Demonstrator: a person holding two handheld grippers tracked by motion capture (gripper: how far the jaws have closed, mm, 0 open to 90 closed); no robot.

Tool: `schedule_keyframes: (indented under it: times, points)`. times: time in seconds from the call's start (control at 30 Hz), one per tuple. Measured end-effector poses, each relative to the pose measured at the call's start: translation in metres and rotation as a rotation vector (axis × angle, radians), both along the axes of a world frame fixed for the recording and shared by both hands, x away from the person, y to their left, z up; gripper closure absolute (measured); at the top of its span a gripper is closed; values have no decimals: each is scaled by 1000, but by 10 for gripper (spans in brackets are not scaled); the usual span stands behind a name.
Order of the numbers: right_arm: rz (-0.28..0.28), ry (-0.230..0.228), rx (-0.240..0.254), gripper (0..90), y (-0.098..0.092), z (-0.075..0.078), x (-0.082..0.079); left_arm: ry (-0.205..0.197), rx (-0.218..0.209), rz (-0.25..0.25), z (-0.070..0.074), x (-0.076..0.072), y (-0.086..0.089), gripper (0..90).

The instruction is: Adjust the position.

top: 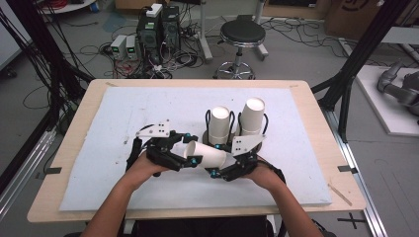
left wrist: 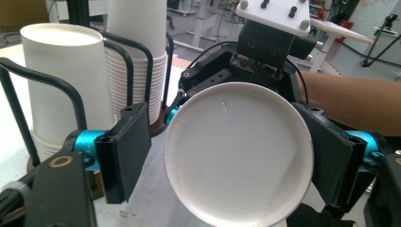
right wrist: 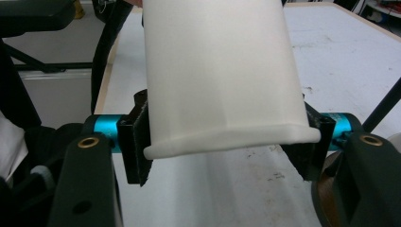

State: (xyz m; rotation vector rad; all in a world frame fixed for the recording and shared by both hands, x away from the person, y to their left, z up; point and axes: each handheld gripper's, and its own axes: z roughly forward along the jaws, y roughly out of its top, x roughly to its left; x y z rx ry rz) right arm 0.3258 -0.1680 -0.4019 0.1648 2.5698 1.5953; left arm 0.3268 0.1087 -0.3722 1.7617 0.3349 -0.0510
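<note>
Single cup (top: 207, 154) lay sideways just before cup rack (top: 236, 129): right tongs (top: 216, 172) pinched rim, left tongs (top: 191, 161) spread (base between, untouched). Racking pending.

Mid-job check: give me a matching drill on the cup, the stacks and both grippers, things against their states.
Things:
1. cup
2. stacks
3. left gripper
4. right gripper

States:
A. shut on the cup, squashing its rim
B. upside down in black wire holders
C. open, one end of the cup between its jaws
D. lying sideways between the grippers

Pairs: 1-D, 2-B, 3-C, 4-A
</note>
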Motion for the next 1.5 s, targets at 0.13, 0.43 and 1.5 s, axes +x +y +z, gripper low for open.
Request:
schedule_keyframes:
  times: [0.13,0.43,1.5]
  points:
    - [-1,9,7,349,-1,0,0,-13,-19,-34,0,0,1,357]
    - [-17,107,157,186,-1,2,-2,-14,-112,-42,1,0,7,358]
    - [15,118,129,207,-6,3,-1,11,-86,-79,-7,-1,15,358]
